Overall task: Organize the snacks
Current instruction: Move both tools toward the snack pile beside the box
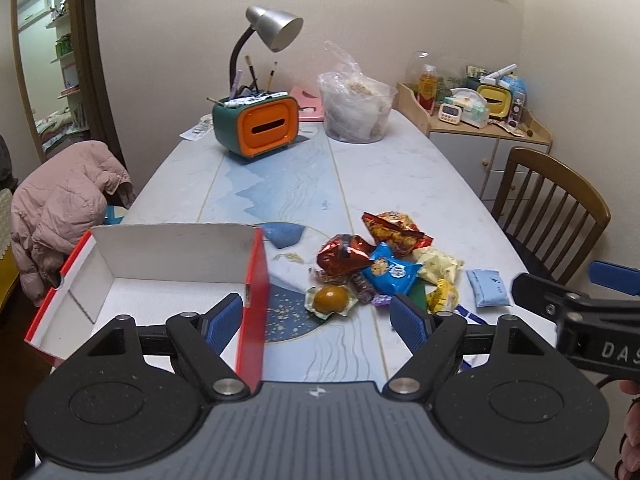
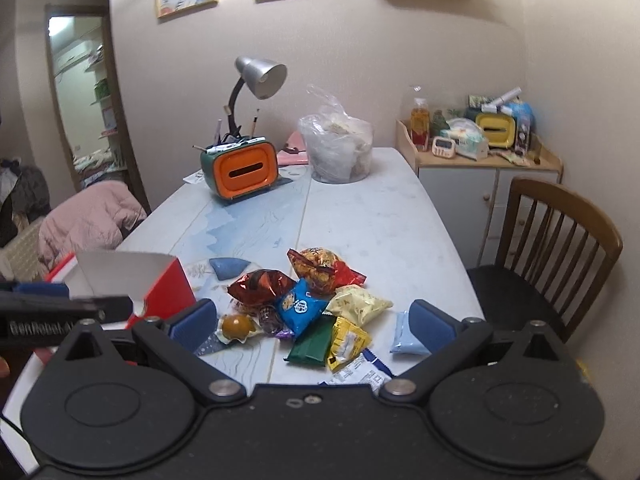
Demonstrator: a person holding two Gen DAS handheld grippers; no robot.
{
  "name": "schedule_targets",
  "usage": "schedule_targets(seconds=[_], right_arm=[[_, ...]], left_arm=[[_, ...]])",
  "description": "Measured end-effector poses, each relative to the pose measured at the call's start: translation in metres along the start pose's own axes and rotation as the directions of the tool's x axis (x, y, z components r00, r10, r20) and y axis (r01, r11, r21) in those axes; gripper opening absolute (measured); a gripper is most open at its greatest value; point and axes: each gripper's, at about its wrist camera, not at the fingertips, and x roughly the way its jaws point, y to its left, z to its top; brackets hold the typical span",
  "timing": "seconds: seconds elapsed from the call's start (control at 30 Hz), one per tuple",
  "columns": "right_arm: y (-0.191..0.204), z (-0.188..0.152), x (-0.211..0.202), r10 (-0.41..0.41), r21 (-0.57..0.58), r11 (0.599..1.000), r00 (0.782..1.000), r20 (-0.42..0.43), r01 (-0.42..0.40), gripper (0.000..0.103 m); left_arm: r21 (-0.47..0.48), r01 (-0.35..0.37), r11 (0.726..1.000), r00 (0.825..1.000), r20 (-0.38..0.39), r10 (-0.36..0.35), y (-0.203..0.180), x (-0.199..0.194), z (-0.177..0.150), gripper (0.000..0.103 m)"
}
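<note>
A pile of snack packets lies on the table: a blue cookie packet, a red foil packet, an orange-red chip bag, a yellow packet, a sealed egg, a green packet and a light blue packet. An open red box with a white inside stands to the left. My left gripper is open, above the box's right wall. My right gripper is open, near the pile.
An orange and green tissue box with pens, a desk lamp and a plastic bag of food stand at the far end. A wooden chair is on the right, a pink jacket on the left.
</note>
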Motion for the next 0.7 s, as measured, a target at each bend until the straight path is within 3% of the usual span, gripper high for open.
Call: schedule_targets(seconds=[0.7], right_arm=[[0.001, -0.006, -0.004, 0.009, 0.014, 1.0, 1.0, 0.007, -0.009, 0.103]], left_arm=[[0.018, 0.027, 0.999, 1.0, 0.002, -0.027, -0.012, -0.002, -0.006, 0.08]])
